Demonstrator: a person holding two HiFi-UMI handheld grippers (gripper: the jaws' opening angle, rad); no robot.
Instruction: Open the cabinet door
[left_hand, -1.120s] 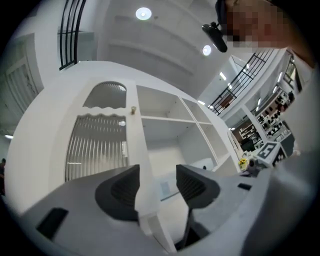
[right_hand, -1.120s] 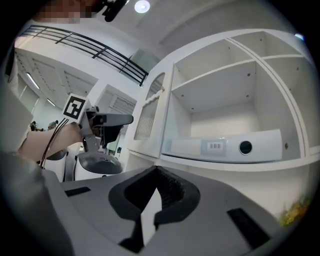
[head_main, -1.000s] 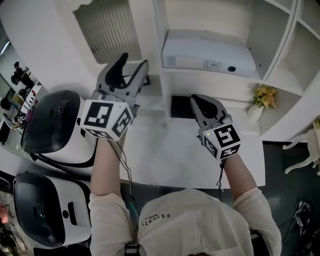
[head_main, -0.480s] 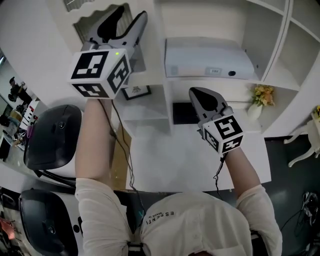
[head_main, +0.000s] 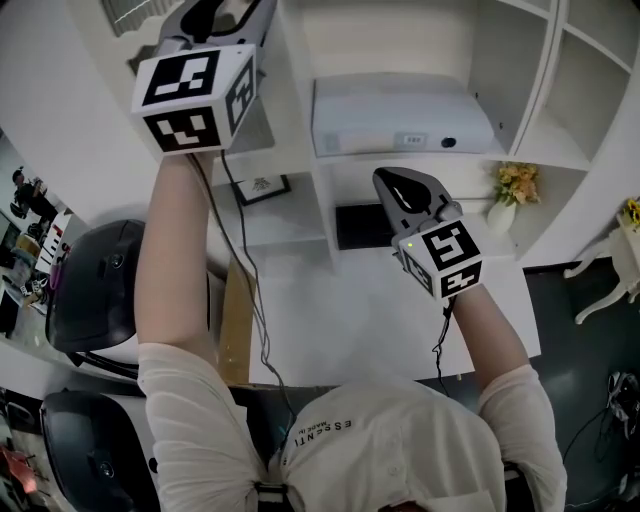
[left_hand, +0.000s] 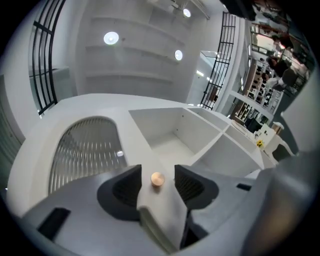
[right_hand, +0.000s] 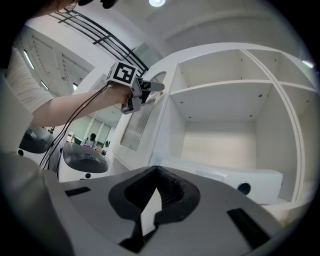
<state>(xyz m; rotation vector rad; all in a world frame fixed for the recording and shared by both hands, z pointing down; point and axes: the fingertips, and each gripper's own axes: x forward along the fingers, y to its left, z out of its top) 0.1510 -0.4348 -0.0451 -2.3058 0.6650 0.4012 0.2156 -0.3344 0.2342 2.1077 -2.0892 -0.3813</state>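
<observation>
Cabinet (head_main: 300, 110) bay: 1 white projector (head_main: 400, 112) inside. Door (left_hand: 85, 150), ribbed glass, at cabinet's left; knob (left_hand: 157, 179) between left gripper's (left_hand: 158, 174) jaws, untouched. Jaws wide apart, just been closing. Right gripper (right_hand: 156, 175) clenched, empty.

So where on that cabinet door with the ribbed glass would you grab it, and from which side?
Probably by the small round knob on the cabinet door's frame beside the ribbed glass. Come straight at the door's face, a claw finger either side: it stands proud of the flat front, the only part to pinch.
</observation>
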